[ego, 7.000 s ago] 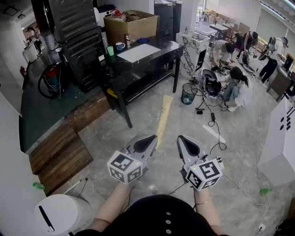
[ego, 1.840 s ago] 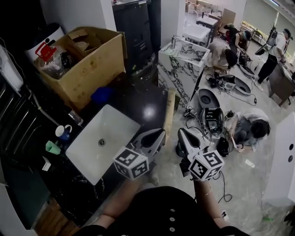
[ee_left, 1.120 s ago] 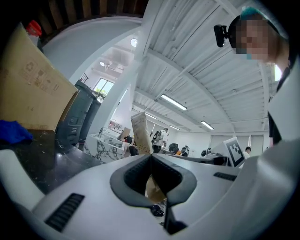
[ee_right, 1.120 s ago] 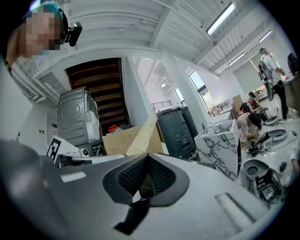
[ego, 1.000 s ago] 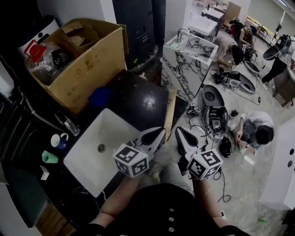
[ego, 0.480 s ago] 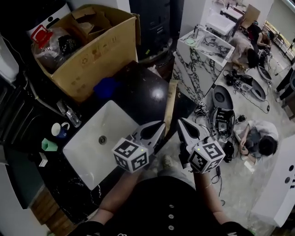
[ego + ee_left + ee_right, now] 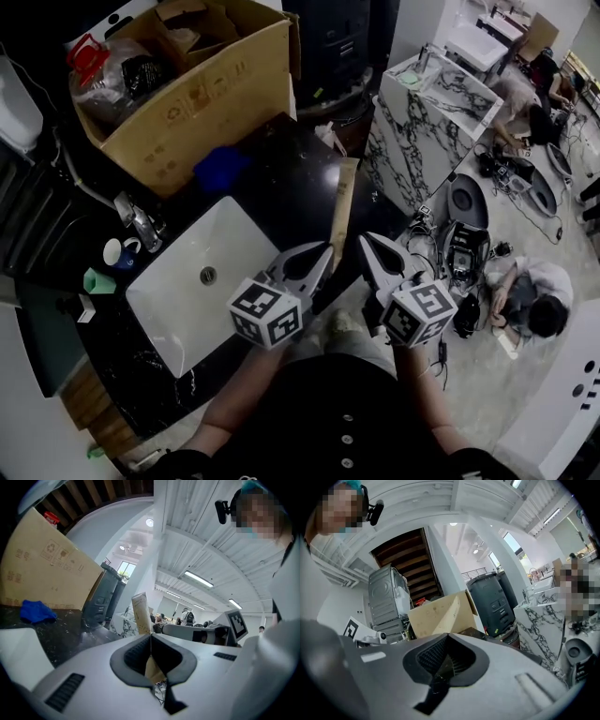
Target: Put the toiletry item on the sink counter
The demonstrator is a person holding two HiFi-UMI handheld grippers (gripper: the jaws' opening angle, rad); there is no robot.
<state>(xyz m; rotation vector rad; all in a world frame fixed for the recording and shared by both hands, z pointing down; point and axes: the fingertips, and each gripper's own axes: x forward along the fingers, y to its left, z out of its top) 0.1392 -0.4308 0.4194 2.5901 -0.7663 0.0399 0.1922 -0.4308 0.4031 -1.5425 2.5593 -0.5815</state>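
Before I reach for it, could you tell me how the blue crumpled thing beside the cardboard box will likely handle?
The blue crumpled thing looks like soft cloth or film: its folds suggest it will be floppy and sag from the jaws. It is probably light, and unlikely to roll, since it lies slumped on the black counter.

We note a grey stone-patterned floor (image 7: 567,225) on the right of the head view. A black counter (image 7: 281,178) carries a white basin (image 7: 187,300) and an open cardboard box (image 7: 225,84). A white veined-marble unit (image 7: 412,150) stands near the counter's end. In the left gripper view we see a white ribbed ceiling (image 7: 225,541), lit strip lamps (image 7: 198,579) and a bright window (image 7: 125,568).
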